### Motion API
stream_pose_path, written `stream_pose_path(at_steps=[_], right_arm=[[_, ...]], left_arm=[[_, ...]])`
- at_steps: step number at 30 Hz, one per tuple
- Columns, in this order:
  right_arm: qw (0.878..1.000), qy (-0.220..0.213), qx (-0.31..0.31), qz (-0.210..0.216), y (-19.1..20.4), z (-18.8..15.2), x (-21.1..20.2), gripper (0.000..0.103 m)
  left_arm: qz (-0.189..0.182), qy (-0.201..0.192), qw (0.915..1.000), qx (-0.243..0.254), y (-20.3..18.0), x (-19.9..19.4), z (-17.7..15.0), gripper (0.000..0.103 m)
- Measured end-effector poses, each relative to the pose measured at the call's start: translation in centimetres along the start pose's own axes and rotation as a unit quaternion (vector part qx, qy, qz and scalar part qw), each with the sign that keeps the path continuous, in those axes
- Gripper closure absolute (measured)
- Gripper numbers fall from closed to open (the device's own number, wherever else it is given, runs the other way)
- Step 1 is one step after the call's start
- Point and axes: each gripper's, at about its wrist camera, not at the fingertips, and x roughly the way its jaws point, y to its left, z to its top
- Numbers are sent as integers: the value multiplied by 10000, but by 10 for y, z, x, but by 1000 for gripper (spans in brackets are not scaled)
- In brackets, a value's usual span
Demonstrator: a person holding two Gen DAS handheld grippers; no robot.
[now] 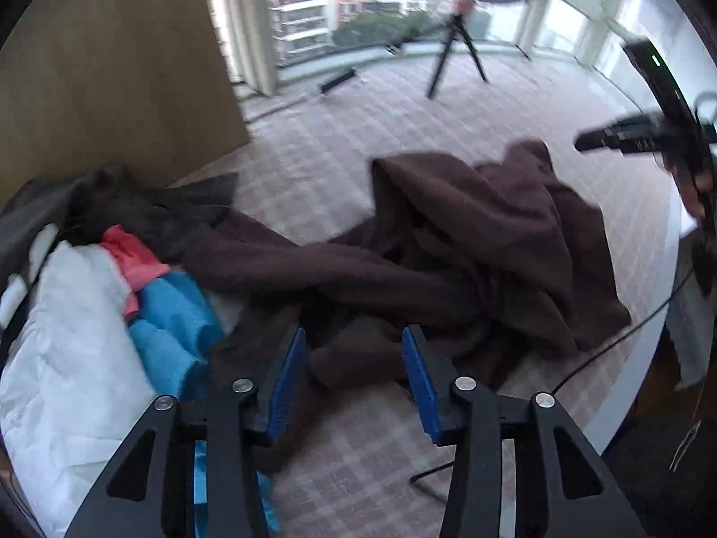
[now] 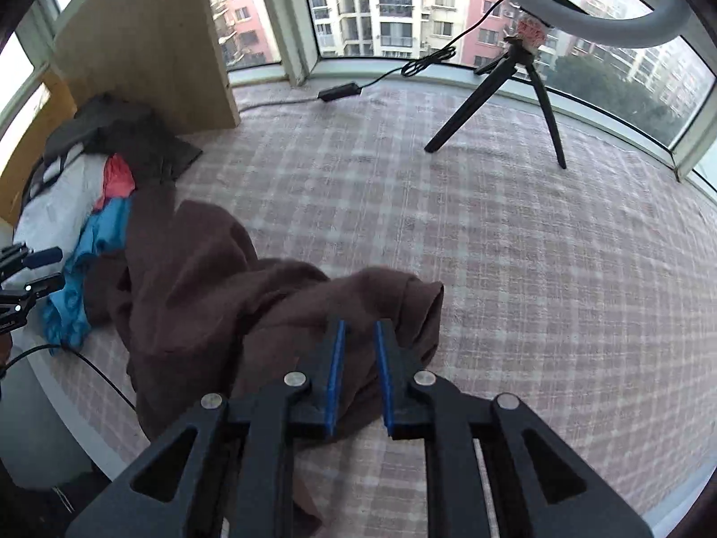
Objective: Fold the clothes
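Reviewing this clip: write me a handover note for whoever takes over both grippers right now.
Left gripper: open, empty, hovering over the near edge of the brown garment.
Right gripper: jaws narrowed with brown fabric between them; a firm pinch cannot be confirmed.
The garment lies crumpled on the checked cloth, with no fold made yet.
The pile of other clothes sits to the left, untouched.
Left to do: spread the brown garment flat, fold it, then work through the pile.
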Motion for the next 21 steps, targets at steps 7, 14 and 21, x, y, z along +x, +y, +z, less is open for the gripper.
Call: stream_pose_path(at_steps=[7, 14, 21], right_arm=[[9984, 339, 292, 332, -2, -68, 10, 77], [9981, 278, 505, 206, -11, -86, 12, 76], [9971, -3, 715, 272, -27, -80, 5, 66]], left_arm=[[-567, 425, 9937, 865, -73, 52, -6, 50], [-212, 652, 9865, 1489, -121, 72, 13, 46], [-372, 570, 9653, 2522, -141, 28, 6, 38]])
